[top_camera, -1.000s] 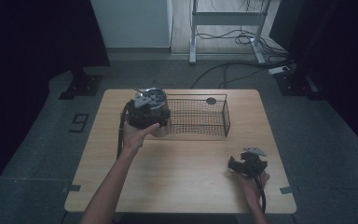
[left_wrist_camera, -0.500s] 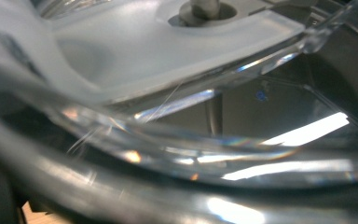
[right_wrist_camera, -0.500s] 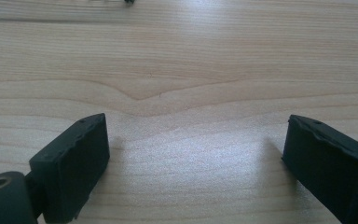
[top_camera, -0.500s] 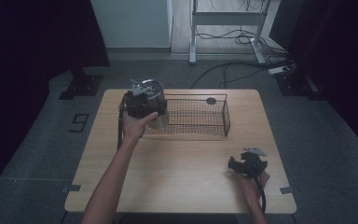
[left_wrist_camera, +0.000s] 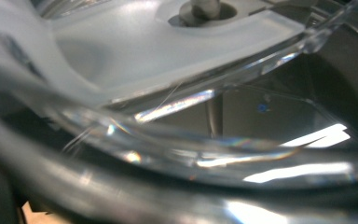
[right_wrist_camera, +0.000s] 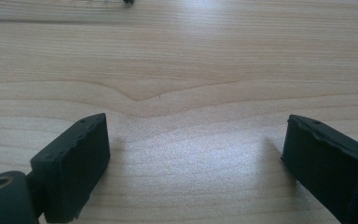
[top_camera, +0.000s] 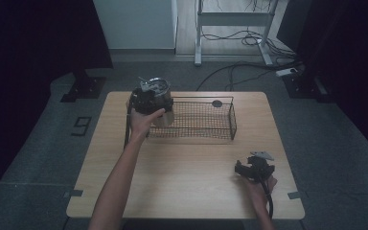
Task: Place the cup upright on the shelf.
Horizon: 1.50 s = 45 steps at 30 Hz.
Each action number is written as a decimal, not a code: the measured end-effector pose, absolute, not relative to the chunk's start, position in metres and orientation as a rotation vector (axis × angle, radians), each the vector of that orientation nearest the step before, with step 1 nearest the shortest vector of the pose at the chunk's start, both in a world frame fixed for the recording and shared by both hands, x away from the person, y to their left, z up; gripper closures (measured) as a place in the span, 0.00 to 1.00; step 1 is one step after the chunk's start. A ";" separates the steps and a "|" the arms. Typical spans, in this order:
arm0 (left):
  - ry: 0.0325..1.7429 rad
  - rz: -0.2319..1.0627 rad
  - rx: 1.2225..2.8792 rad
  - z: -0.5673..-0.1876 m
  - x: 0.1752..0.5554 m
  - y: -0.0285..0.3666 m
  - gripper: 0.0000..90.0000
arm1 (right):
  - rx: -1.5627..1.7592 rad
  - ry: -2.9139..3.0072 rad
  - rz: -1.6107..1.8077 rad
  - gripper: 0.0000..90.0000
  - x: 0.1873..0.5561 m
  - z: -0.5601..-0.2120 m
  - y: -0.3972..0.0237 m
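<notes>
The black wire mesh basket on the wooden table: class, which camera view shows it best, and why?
The high view: the whole black wire mesh basket shows there, rectangular, at the table's far side, its left end beside the left hand-held gripper. The right gripper view catches perhaps a dark speck of it at the top edge; the left gripper view shows blurred clear plastic.

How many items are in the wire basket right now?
2: a small dark disc at the far side of the basket, and a clear jar, held by the left gripper, at its left end.
</notes>
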<state>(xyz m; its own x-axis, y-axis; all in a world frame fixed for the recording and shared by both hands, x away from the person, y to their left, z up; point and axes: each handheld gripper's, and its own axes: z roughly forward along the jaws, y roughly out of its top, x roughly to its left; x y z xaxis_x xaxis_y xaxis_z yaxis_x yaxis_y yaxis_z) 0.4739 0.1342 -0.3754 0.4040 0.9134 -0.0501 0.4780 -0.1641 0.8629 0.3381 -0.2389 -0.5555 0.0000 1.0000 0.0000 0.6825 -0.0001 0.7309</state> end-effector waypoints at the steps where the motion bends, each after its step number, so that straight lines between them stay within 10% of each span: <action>1: 1.203 0.638 1.801 -0.376 0.476 0.133 0.05 | 1.738 1.737 0.755 0.08 0.338 -0.555 -0.239; 45: 1.381 0.659 1.818 -0.461 0.518 0.121 0.05 | 1.732 1.738 0.759 0.09 0.338 -0.555 -0.238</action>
<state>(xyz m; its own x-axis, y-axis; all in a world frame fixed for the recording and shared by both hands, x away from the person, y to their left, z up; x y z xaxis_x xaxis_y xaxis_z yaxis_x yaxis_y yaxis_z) 0.5176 0.1210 -0.4612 0.2860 0.9575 -0.0374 0.5729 -0.1396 0.8076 0.3379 -0.2385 -0.5554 -0.0034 1.0000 0.0000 0.6793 0.0023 0.7339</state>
